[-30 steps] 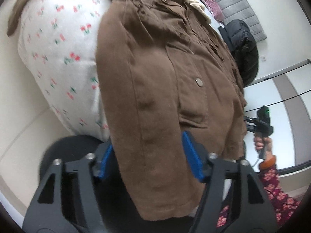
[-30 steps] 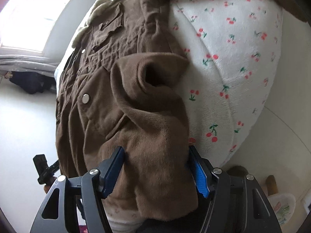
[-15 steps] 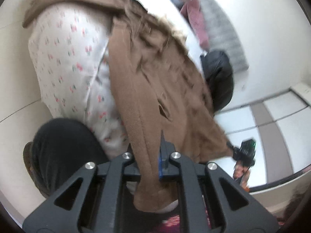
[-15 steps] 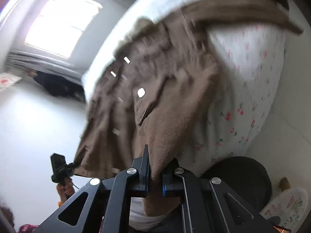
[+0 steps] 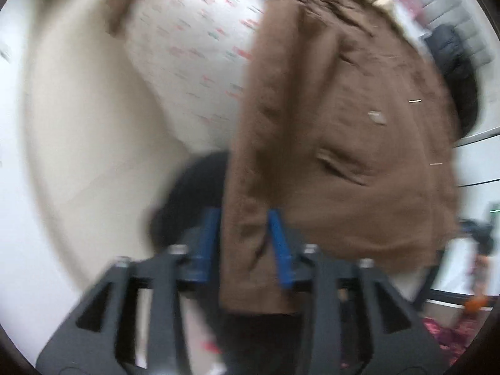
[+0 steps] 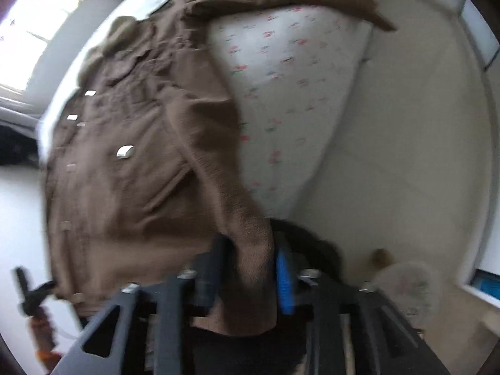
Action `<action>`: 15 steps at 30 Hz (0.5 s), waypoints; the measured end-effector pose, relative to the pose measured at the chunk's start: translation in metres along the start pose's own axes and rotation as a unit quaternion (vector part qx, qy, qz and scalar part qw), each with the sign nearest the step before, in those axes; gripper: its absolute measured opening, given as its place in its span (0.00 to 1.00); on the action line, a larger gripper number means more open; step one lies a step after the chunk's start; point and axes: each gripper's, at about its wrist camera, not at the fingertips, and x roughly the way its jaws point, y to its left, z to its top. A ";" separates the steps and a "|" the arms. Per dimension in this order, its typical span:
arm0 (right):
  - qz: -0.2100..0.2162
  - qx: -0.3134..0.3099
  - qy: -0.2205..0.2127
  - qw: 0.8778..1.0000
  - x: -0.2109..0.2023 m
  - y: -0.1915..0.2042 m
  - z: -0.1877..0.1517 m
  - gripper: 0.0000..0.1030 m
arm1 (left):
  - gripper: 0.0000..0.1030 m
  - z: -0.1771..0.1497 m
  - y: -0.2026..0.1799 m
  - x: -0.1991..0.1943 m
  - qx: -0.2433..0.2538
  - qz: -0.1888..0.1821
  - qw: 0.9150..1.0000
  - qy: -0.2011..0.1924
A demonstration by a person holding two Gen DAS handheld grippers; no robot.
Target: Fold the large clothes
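The brown jacket (image 5: 343, 131) lies on the flowery bed sheet (image 5: 193, 47). The left tool (image 5: 243, 247) and the right tool (image 6: 250, 268) are both opening, with jacket cloth between the blue fingers (image 5: 206, 243), bottom middle of each picture.

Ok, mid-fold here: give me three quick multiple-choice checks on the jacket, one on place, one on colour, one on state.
1. Where does the brown jacket lie?
A. on the cherry-print sheet
B. on a hanger
C. in a basket

2. What colour are the gripper pads?
A. red
B. blue
C. yellow

3. What is between the right gripper's jaws?
A. nothing
B. a pillow
C. a fold of the jacket

Answers:
1 A, the jacket spreads over the cherry-print sheet.
2 B, both wrist views show blue pads.
3 C, brown cloth hangs between the opening jaws, as with the left gripper.
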 end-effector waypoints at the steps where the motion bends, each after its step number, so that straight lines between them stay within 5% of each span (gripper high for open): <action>1: -0.011 -0.009 -0.008 1.000 -0.007 0.005 0.003 0.48 | 0.51 0.001 0.000 -0.010 0.013 0.031 0.999 -0.013; 3: -0.019 -0.023 -0.025 0.999 -0.022 0.014 0.009 0.56 | 0.54 0.000 -0.007 -0.030 0.037 0.039 0.998 -0.041; 8: 0.046 -0.091 -0.039 0.994 -0.034 0.059 -0.002 0.64 | 0.73 -0.020 -0.052 -0.061 0.135 -0.039 0.985 -0.099; 12: 0.079 -0.173 -0.021 0.981 -0.026 0.108 -0.025 0.65 | 0.75 -0.040 -0.120 -0.053 0.256 -0.093 0.957 -0.096; 15: 0.106 -0.237 0.003 0.966 -0.017 0.142 -0.046 0.65 | 0.75 -0.055 -0.167 -0.037 0.348 -0.107 0.927 -0.088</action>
